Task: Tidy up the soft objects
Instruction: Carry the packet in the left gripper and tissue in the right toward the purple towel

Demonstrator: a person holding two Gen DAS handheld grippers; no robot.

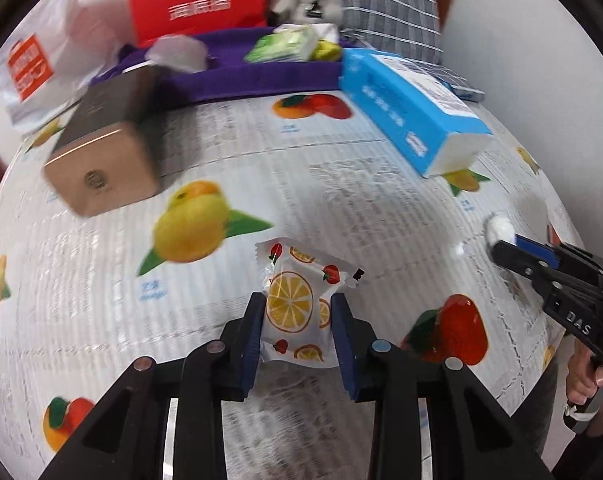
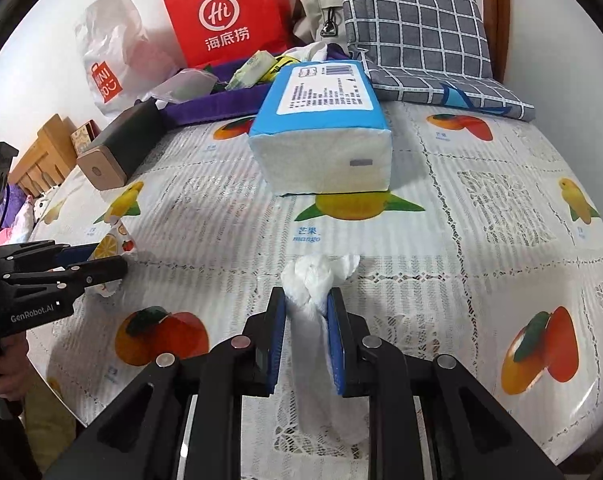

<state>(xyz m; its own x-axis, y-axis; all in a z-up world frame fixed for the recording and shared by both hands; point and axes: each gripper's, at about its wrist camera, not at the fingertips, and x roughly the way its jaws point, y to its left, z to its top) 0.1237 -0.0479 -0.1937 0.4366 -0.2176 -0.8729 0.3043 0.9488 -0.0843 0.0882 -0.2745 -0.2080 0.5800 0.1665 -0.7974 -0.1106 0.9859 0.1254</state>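
Left wrist: left gripper (image 1: 299,306) clamps fruit-print packet (image 1: 297,304); right gripper (image 2: 305,300) pinches white tissue (image 2: 313,280).

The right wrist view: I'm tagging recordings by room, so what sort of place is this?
Likely a home, a cluttered table against a wall: fruit-print tablecloth, checked cushion, red shopping bag.

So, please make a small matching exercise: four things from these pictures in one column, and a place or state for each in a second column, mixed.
Things:
1. fruit-print packet
2. twisted white tissue
3. blue tissue pack
4. gold box

Places or states:
a. lying on the cloth, far left
b. clamped in the right gripper
c. lying on the cloth, straight ahead of the right gripper
d. clamped in the left gripper

Pairs: 1-d, 2-b, 3-c, 4-a
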